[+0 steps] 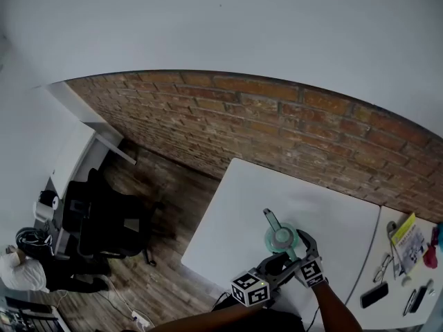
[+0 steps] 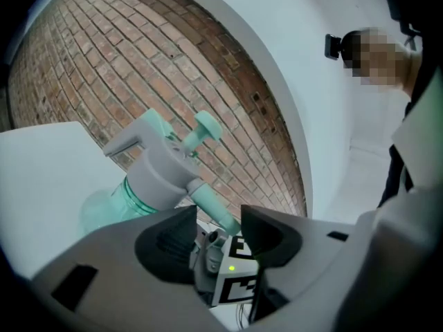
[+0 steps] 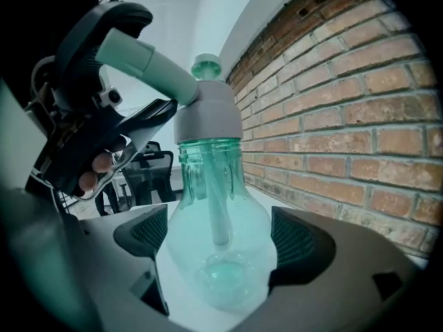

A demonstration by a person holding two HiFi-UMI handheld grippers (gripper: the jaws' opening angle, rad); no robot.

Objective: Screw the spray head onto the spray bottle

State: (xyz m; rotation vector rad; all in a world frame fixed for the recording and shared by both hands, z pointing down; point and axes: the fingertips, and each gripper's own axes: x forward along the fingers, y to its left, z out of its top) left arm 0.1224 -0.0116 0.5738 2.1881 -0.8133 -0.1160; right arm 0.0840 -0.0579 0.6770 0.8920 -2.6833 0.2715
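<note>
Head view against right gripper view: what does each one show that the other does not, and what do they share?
Only the head view: the marker cubes, plus a phone and a yellow booklet at far right. Only the right gripper view: the dip tube inside the spray bottle, and the right tongs closed on its belly. Both: the brick wall, the grey spray head on the bottle's neck, the left tongs open around its pale green spout.
</note>
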